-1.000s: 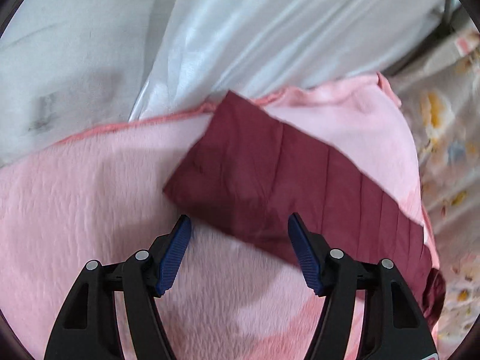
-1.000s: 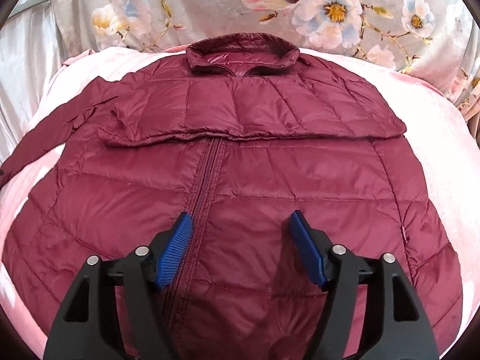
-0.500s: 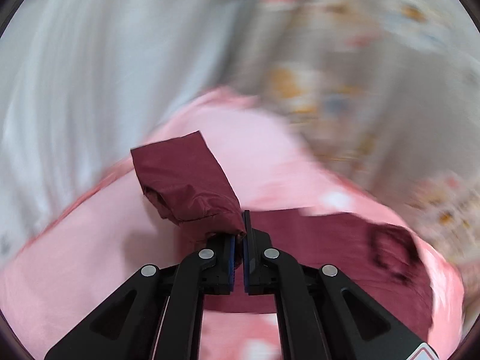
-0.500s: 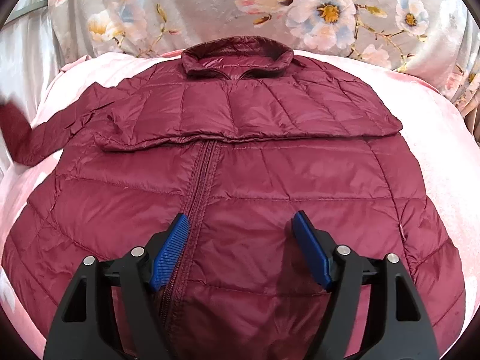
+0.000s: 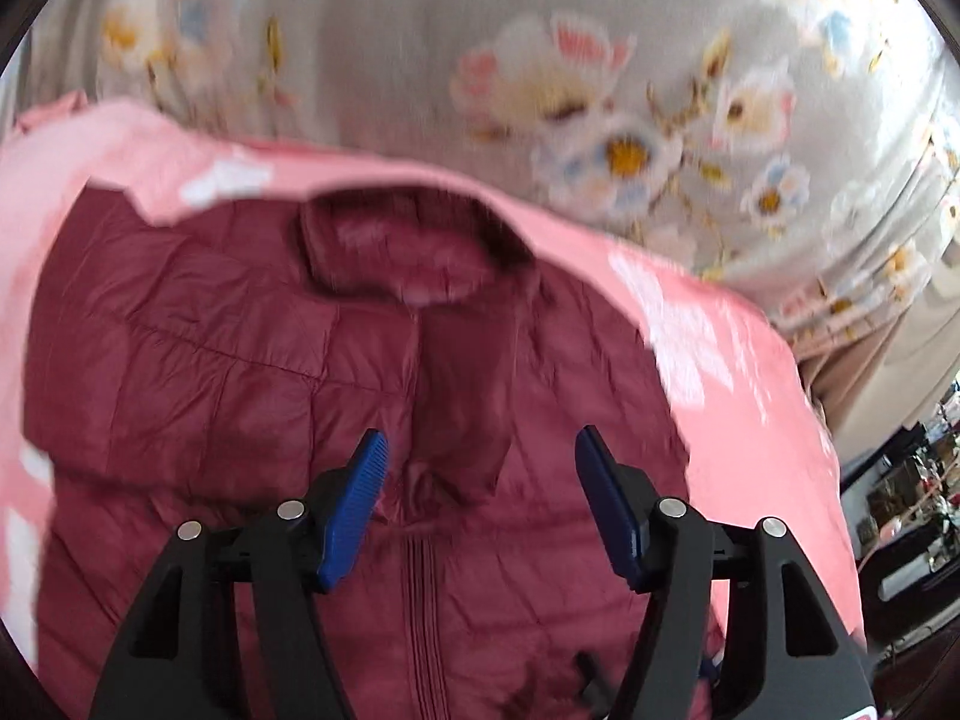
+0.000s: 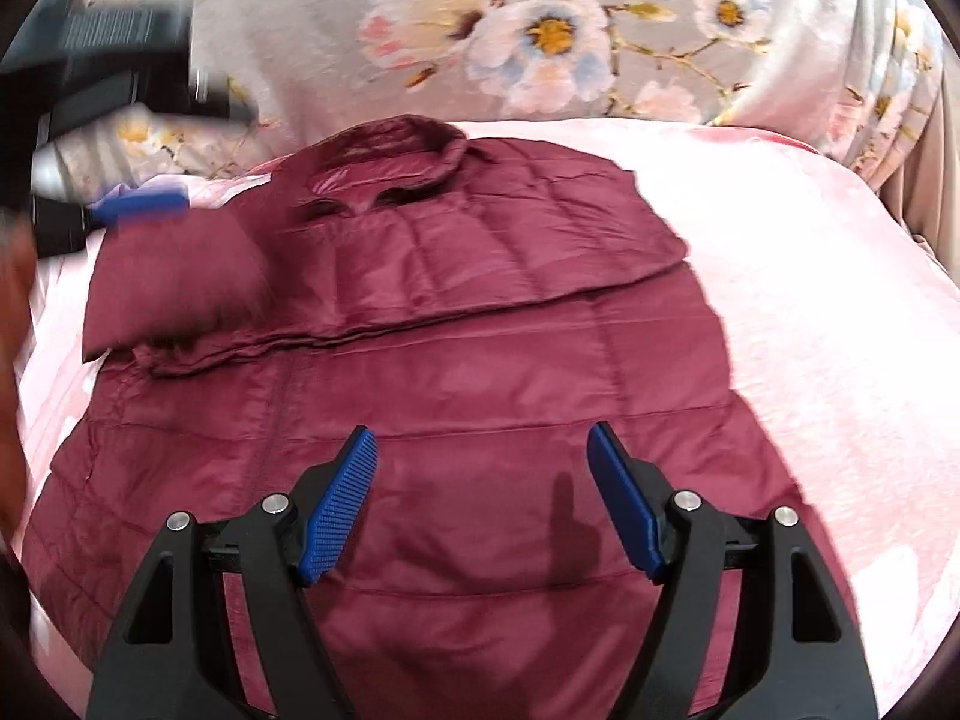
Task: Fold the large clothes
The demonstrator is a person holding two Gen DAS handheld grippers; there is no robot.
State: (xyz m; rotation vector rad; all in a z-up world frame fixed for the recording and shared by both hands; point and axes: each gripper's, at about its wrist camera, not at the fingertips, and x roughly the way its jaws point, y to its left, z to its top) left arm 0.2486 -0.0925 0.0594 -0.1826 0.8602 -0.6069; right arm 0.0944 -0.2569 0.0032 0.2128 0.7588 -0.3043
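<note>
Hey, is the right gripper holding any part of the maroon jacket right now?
No, the right gripper stands open above the maroon jacket, with nothing pinched between its blue pads.

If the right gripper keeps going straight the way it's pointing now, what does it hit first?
Most likely the maroon puffer jacket. The right gripper is open with nothing between its fingers, angled down at the jacket's front panel, right of the zipper, below the folded-over sleeves. Depth is hard to judge through the fisheye.

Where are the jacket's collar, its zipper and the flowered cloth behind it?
collar (image 6: 393, 141): right wrist view, on the upright band at the neck.
zipper (image 5: 423, 606): left wrist view, on its teeth.
flowered cloth (image 6: 552, 30): right wrist view, on a white bloom.
</note>
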